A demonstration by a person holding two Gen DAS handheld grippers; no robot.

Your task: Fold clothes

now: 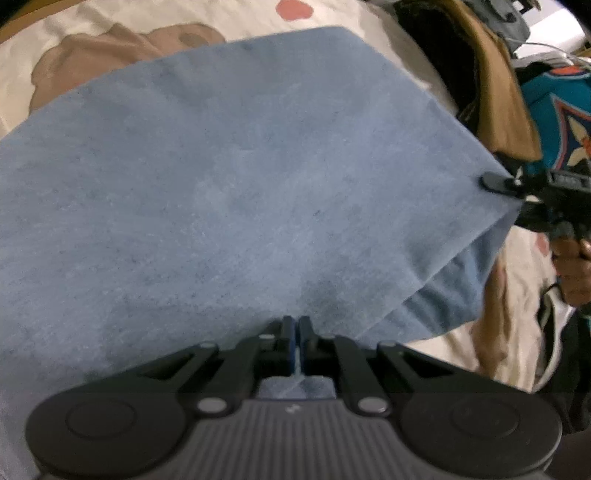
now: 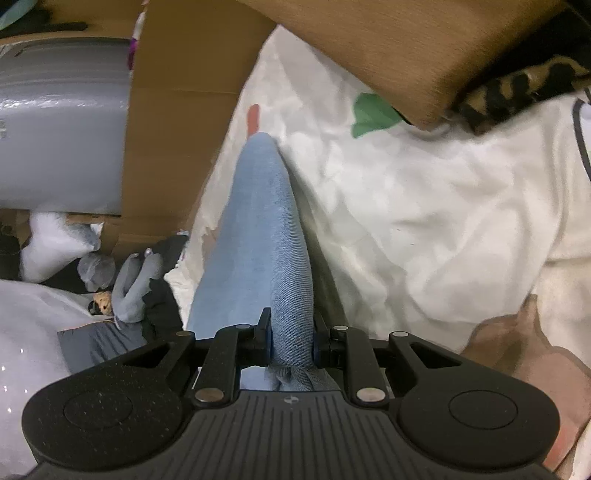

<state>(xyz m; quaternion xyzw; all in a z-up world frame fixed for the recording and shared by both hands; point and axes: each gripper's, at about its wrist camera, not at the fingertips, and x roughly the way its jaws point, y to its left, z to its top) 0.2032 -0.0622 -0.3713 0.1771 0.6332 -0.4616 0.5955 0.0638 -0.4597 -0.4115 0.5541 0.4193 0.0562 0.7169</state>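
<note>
Left gripper point(image 1: 294, 332): nearest in left wrist view, jaws pressed together on a thin edge of blue cloth point(image 1: 229, 177), a sliver of it showing between the pads.

Blue cloth: spread wide and fairly flat beyond the left gripper, lifted at its right corner, a darker blue under-layer hanging below that corner. Lying over a bed sheet point(image 1: 110, 22) of cream colour printed with a brown bear shape and a red blotch.

Right gripper point(image 1: 506, 182): at the cloth's right corner in left wrist view, black fingers pinching the edge; a hand point(image 1: 570, 266) behind it, blurred.

Right gripper point(image 2: 291, 341), own view: jaws part closed, clamped on a thick bunched fold of the blue cloth point(image 2: 258, 229), which runs forward as a narrow ridge above the bed sheet point(image 2: 424, 206).

Brown board point(image 2: 369, 48): beyond the sheet, upper part of right wrist view, tan and flat; a dark patterned fabric just beside its right end.

Grey case point(image 2: 62, 122): far left, beside brown cardboard point(image 2: 177, 110). Below it, a heap of white and grey items, too cluttered to tell apart.
</note>
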